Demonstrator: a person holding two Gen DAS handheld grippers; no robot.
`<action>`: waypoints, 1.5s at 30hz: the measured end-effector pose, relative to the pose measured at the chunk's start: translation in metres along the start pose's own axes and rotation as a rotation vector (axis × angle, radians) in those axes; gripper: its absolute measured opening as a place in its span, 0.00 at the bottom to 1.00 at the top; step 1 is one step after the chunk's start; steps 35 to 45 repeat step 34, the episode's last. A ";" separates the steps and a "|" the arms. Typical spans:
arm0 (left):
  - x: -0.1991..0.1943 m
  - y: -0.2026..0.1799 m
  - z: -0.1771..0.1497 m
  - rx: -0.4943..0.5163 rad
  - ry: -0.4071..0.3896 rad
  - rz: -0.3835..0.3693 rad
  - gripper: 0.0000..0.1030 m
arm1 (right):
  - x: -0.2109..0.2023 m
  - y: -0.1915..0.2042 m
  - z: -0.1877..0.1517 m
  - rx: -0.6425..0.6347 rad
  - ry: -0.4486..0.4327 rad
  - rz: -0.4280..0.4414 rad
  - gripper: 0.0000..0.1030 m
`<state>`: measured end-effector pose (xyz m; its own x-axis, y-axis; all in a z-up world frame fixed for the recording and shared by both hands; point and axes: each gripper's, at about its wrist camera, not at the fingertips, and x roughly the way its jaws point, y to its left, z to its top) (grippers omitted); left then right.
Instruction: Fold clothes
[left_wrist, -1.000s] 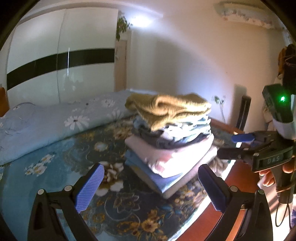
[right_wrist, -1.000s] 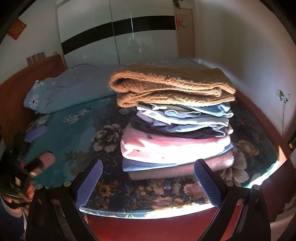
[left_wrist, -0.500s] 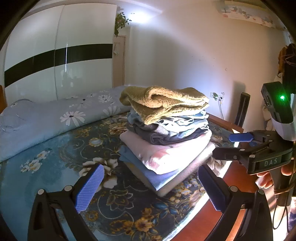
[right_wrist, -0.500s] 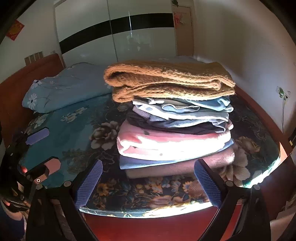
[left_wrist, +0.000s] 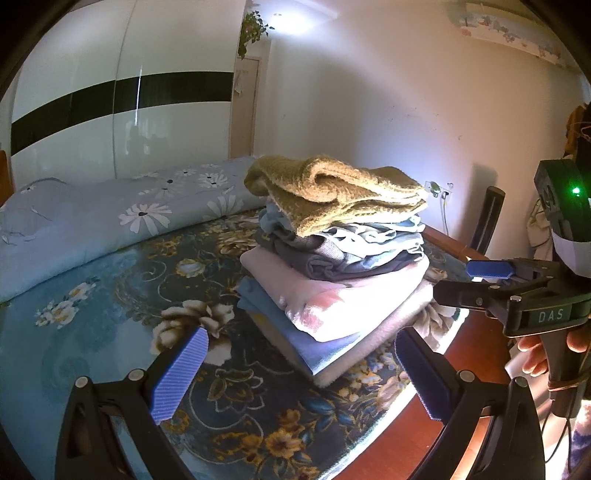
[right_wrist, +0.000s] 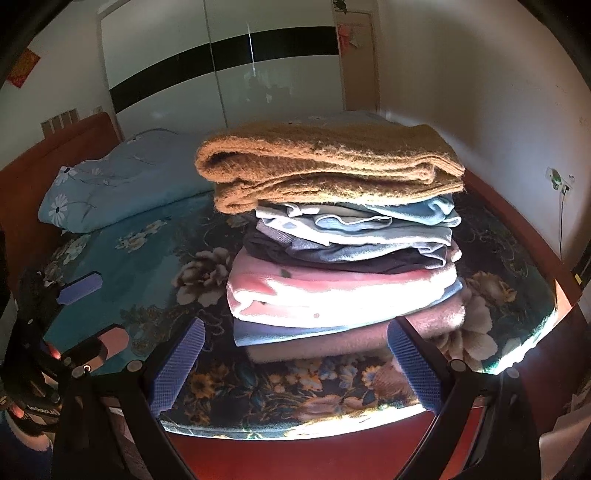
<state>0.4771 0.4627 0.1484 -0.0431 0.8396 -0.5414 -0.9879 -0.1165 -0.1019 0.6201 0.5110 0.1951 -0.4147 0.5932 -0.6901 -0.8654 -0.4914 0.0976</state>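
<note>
A stack of folded clothes (left_wrist: 332, 273) stands on the bed near its foot corner, topped by a mustard knitted sweater (left_wrist: 332, 195). Below it lie pale blue, grey, pink and blue pieces. The stack also shows in the right wrist view (right_wrist: 340, 266), with the sweater (right_wrist: 325, 166) on top. My left gripper (left_wrist: 299, 373) is open and empty, short of the stack. My right gripper (right_wrist: 295, 365) is open and empty at the bed's foot edge. The right gripper also shows in the left wrist view (left_wrist: 480, 284), and the left gripper in the right wrist view (right_wrist: 85, 314).
The bed has a blue floral cover (left_wrist: 110, 332) and a rolled light-blue quilt (left_wrist: 110, 225) along its far side. A wooden bed frame (right_wrist: 295, 454) runs along the foot. A white wardrobe with a black band (left_wrist: 110, 110) stands behind.
Both grippers have moved a little closer to the stack, which now looks larger. The left view has swung slightly. Both grippers stay open and the clothes have not moved.
</note>
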 end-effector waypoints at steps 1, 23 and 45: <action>0.000 0.000 0.000 0.002 -0.001 0.003 1.00 | 0.000 0.000 0.001 0.000 0.000 -0.001 0.97; 0.006 -0.007 0.001 0.036 0.012 0.012 1.00 | 0.008 -0.015 -0.004 0.019 0.022 0.005 0.97; 0.003 -0.011 0.000 0.056 0.000 0.016 1.00 | 0.012 -0.016 -0.007 0.017 0.037 0.017 0.97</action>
